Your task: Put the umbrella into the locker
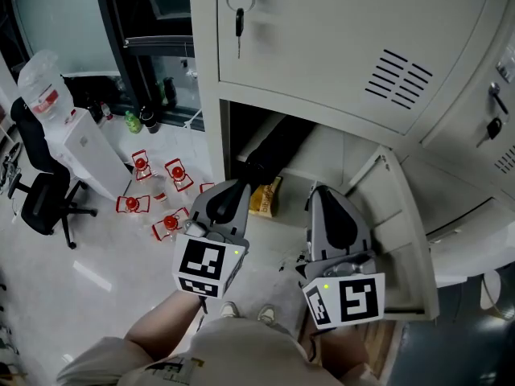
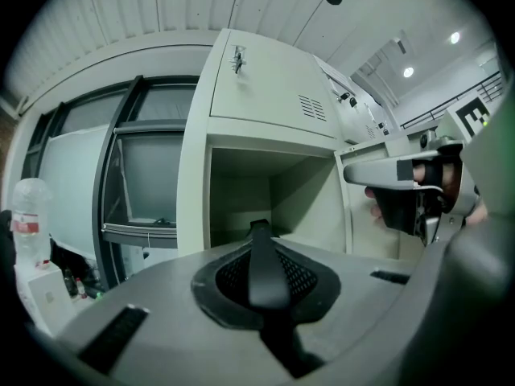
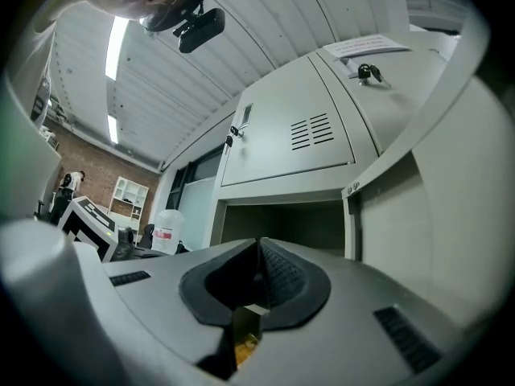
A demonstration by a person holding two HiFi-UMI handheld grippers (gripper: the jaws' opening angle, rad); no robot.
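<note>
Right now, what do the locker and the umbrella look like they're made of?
Locker: looks like painted sheet metal, pale grey with a satin finish. The pressed vent slots and the thin folded edge of the open door suggest it. Umbrella: black and matte, probably fabric over a frame, though it is too dark to show any weave.

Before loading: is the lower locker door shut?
No, the door stands swung open, with the umbrella lying inside.
</note>
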